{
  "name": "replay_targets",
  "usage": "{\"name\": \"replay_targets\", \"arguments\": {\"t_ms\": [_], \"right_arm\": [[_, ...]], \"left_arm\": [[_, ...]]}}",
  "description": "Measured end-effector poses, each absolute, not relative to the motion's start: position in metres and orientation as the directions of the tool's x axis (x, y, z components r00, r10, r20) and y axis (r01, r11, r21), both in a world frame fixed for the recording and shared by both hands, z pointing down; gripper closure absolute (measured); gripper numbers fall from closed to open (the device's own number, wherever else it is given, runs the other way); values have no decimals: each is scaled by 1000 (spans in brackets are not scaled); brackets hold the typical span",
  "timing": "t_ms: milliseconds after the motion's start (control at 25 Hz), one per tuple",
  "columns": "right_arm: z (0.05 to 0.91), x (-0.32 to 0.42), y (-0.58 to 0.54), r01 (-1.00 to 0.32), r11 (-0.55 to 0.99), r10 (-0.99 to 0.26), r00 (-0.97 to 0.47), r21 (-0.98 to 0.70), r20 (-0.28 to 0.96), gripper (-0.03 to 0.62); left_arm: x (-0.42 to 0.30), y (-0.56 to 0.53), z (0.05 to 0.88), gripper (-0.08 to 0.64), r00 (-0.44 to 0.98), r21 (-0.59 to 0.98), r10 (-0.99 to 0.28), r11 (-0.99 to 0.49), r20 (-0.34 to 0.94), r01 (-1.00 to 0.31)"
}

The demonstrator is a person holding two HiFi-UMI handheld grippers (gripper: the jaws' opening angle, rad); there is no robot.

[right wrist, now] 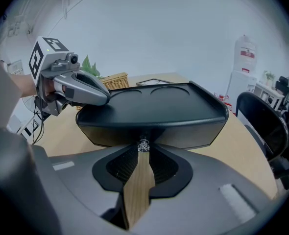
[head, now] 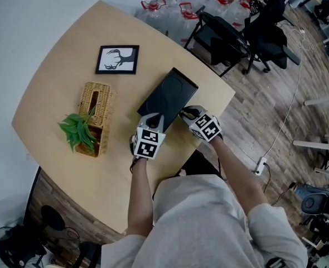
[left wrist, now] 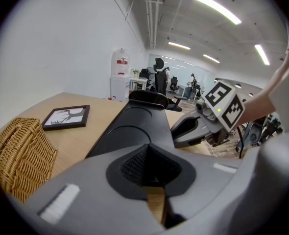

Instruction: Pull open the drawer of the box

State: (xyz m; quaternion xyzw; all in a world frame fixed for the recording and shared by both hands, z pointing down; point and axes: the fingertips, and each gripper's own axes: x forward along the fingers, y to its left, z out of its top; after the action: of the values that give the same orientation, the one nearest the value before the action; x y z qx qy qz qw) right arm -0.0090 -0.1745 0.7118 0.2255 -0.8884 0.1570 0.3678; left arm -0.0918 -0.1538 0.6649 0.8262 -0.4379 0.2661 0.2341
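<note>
Down on the pale wooden table (head: 58, 82), out toward its right edge: the black box (head: 167, 96), lying flat, one short end turned toward the person. Low on that end, tucked under the overhanging top, the drawer (right wrist: 149, 133), looking shut, front in line with the box wall. Right gripper (right wrist: 143, 150) straight in on it, jaws pinched onto the small clear knob (right wrist: 143, 145) at the middle of the drawer front, tips closed round it, bare tabletop showing through the wedge behind them. Left gripper (left wrist: 147, 151) up at the box's near left corner, jaws pressed together, tips resting on the black top, with the two shallow round recesses (right wrist: 154, 89) stretching away ahead. From the head view, both grippers side by side at the box's near end, marker cubes facing up, a bare forearm (head: 139, 200) trailing back from each. Off to the left of the box, well apart from it, a wicker basket (head: 93, 108), with a green plant (head: 77, 130) lying against its near left side. Beyond the basket, flat on the wood, a black picture frame (head: 117, 59) with an antler print. Past the far right of the table, black office chairs (head: 226, 38) on the plank floor, and water bottles (head: 170, 4) along the wall.
</note>
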Motion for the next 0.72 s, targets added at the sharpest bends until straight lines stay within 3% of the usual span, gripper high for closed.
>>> {"name": "replay_targets", "arguments": {"t_ms": [720], "right_arm": [[711,-3,-171,-513,852,-282,-620,-106,732,520]], "left_arm": [[-92,-155,665,506,476,155,-608,-504,635,-850]]}}
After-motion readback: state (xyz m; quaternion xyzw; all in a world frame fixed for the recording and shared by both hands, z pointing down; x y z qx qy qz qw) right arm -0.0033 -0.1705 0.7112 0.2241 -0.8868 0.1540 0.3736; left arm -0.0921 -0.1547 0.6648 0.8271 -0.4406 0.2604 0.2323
